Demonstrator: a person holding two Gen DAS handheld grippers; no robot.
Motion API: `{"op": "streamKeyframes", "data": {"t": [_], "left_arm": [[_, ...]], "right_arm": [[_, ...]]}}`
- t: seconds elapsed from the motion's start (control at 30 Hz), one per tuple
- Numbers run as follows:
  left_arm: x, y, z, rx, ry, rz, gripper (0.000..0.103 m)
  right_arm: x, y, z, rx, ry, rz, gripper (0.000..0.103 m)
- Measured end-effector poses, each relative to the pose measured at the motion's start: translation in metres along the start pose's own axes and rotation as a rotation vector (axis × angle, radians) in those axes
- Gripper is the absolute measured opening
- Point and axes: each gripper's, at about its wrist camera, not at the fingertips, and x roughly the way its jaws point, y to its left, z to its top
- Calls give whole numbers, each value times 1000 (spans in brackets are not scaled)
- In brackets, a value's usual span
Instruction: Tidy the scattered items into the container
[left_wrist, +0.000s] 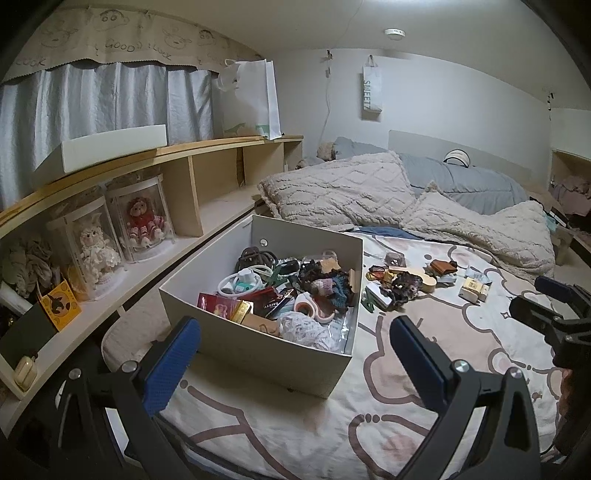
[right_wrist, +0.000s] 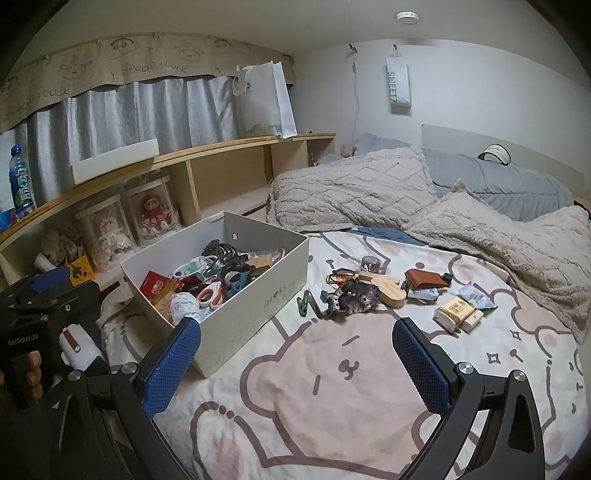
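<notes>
A white cardboard box (left_wrist: 325, 373) (right_wrist: 258, 295) sits on the bed, filled with several small items. Scattered items lie on the sheet to its right: a dark scrunchie (right_wrist: 351, 299) (left_wrist: 404, 288), a wooden heart-shaped piece (right_wrist: 388, 290), a brown wallet (right_wrist: 424, 278) (left_wrist: 441, 266), a green clip (right_wrist: 303, 302) (left_wrist: 369, 304), yellow-white small boxes (right_wrist: 458, 314) (left_wrist: 474, 290). My left gripper (left_wrist: 295, 354) is open and empty, just in front of the box. My right gripper (right_wrist: 295, 354) is open and empty, above the sheet, short of the items.
A wooden shelf (right_wrist: 221, 151) with boxed dolls (left_wrist: 144, 225) runs along the left. Pillows and a fluffy blanket (right_wrist: 369, 192) lie at the head of the bed. A bottle (right_wrist: 20, 181) stands on the shelf. The bear-print sheet (right_wrist: 332, 369) spreads in front.
</notes>
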Motion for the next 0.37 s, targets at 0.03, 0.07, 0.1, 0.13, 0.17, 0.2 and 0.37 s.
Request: {"op": "streamKeyframes", "data": {"t": [0.03,0.07,0.1,0.13,0.17,0.2,0.37], "left_arm": [[0,0,0,0,0,0,103],[0,1,0,0,0,0,103],[0,1,0,-1,0,0,103],[1,0,0,-2,1,0,103],[0,0,0,-2,0,0,103],[1,0,0,-1,0,1,103],[0,-3,0,7,1,4,103]], "right_arm": [[0,0,0,0,-1,2,103],[-1,1,-1,0,-2,3,103],[-1,1,-1,-1,-3,5,103],[-1,2,-1,-2,-3,6,103],[-2,2,-2,-3,-3,5,103],[-2,2,-2,-4,-4,5,103],[-2,2,-2,1,-1,9,103]]}}
